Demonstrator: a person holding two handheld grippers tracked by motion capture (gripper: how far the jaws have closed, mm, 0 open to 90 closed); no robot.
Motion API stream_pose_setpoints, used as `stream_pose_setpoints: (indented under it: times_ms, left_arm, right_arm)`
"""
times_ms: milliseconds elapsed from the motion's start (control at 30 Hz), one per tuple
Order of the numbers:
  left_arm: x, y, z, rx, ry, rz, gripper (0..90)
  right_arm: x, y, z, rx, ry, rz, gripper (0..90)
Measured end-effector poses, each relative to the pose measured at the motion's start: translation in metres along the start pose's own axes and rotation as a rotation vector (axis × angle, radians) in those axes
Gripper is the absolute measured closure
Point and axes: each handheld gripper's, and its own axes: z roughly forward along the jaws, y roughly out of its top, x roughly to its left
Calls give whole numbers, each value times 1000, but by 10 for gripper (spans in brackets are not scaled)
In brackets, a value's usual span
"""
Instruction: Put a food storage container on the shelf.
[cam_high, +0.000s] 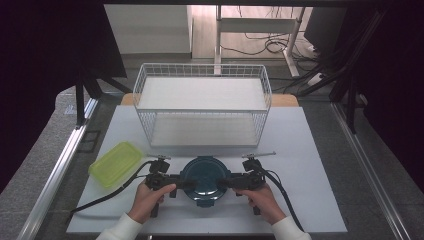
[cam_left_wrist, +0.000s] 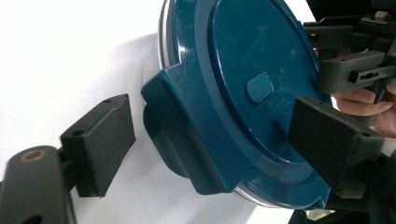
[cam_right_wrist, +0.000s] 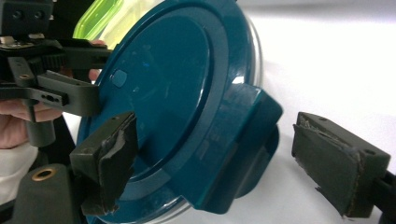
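A round clear container with a dark teal lid (cam_high: 202, 175) sits on the white board near its front edge. The lid has a flip latch on each side. My left gripper (cam_high: 186, 184) comes in from the lid's left and straddles the left latch (cam_left_wrist: 187, 135). One jaw lies over the lid top and the other stands apart from the latch, so the gripper (cam_left_wrist: 212, 144) is open. My right gripper (cam_high: 222, 182) mirrors it on the right latch (cam_right_wrist: 243, 140). Its jaws are wide apart too, one over the lid and one clear of the latch, leaving the gripper (cam_right_wrist: 222, 163) open.
A white wire basket (cam_high: 202, 100) with two shelves stands behind the container. A yellow-green lidded box (cam_high: 116, 162) lies on the board (cam_high: 310, 165) to the left. Metal rails run along both sides of the table. Cables trail from both grippers toward the front.
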Motion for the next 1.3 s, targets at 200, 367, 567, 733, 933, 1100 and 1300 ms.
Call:
stream_pose_setpoints:
  times_ms: [200,367,567,733,933,1100,1300]
  left_arm:
    - [0,-1,1,9,-33,-16,202]
    - [0,0,1,13,-38,-37,215]
    - [0,-1,3,30,-48,-52,203]
    - [1,-2,6,59,-73,-64,169]
    - [0,-2,3,48,-70,-91,216]
    - [-5,-4,0,21,-55,-96,250]
    - [-14,-13,-7,-30,-34,-88,301]
  right_arm:
    - [3,-1,4,20,40,18,191]
    - [0,0,4,25,57,77,242]
    - [-2,1,3,30,70,101,261]
    - [-3,1,2,28,77,101,268]
    - [-4,0,1,29,83,109,290]
    - [0,-2,-3,20,73,102,312]
    - [9,-9,-11,-21,53,100,357]
